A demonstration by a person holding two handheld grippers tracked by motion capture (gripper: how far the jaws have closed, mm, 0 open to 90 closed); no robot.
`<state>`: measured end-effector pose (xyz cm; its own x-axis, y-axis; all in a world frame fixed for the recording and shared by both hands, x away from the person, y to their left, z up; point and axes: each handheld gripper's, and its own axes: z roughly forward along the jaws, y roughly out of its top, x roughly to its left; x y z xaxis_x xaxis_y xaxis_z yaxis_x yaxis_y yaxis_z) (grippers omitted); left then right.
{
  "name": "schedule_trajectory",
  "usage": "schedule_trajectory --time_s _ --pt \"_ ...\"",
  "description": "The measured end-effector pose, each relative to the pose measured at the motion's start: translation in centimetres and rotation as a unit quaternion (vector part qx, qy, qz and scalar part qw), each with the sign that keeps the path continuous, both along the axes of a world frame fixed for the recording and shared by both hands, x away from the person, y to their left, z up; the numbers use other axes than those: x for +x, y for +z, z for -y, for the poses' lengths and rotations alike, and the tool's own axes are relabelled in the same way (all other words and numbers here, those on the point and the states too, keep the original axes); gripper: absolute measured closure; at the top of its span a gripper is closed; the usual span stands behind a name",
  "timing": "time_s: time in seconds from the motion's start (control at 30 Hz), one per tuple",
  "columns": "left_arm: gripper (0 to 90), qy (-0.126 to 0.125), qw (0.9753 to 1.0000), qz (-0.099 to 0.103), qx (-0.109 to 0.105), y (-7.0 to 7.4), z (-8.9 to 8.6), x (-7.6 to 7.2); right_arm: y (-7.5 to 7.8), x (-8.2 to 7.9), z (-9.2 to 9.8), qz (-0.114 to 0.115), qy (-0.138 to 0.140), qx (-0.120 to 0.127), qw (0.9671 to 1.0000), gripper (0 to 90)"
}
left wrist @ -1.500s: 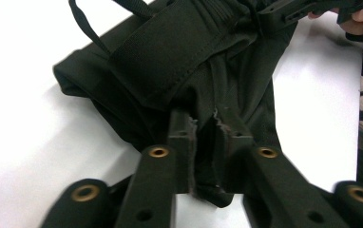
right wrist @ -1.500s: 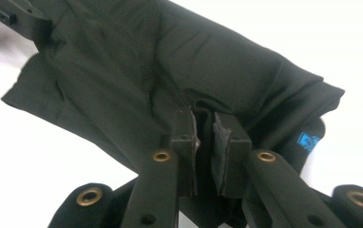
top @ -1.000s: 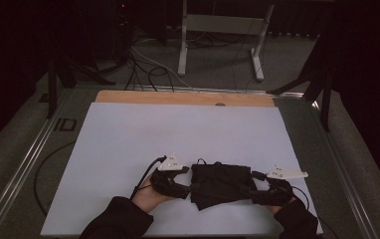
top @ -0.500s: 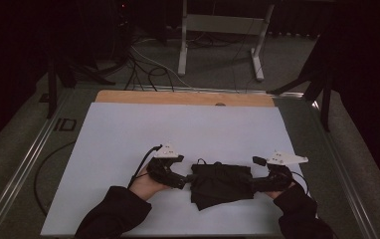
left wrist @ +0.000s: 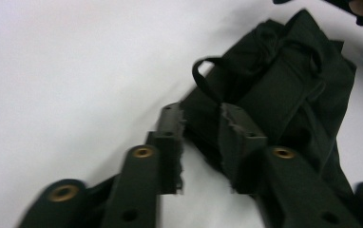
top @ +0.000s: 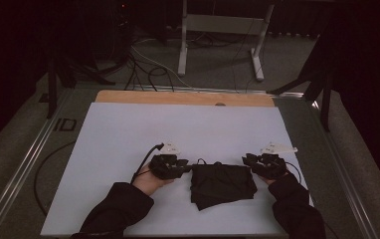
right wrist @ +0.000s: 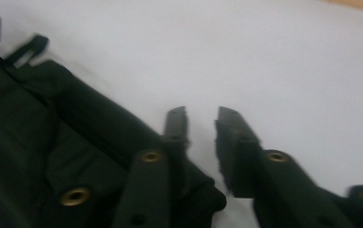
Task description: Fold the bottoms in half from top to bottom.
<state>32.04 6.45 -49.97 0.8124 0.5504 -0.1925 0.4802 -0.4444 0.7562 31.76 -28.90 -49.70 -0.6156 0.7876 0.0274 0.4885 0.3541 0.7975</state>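
One folded black cloth [top: 222, 184] lay near the front edge of the white sheet [top: 128, 134] between my two claws, my left claw [left wrist: 201, 126] spread with the cloth's edge in its gap and my right claw [right wrist: 202, 124] spread just beside its other edge, gripping nothing.

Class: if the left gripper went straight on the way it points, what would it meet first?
Most likely the folded black cloth garment: the left gripper has open jaws pointing at its near edge, though depth is unclear.
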Motion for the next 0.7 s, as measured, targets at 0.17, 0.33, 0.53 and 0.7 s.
schedule_trajectory --time_s 0.17,0.33,0.53,0.7 --pt "90.0 -0.018 0.9997 -0.015 0.008 -0.6 0.7 -0.1 -1.1 0.0 0.1 -0.019 0.006 -0.009 0.9998 89.7" --pt "90.0 -0.034 0.9988 -0.025 0.025 -1.4 1.7 -0.1 -2.0 -0.1 0.1 -0.036 0.008 -0.013 0.9992 89.8" --pt "90.0 -0.037 0.9987 -0.026 0.022 -1.6 2.1 -0.2 -2.7 -0.4 -0.2 -0.049 0.021 -0.011 0.9985 89.8" --pt "90.0 -0.047 0.9986 -0.017 0.014 -0.9 2.3 -0.9 -2.3 -1.1 -0.3 -0.049 0.032 0.011 0.9982 89.8"
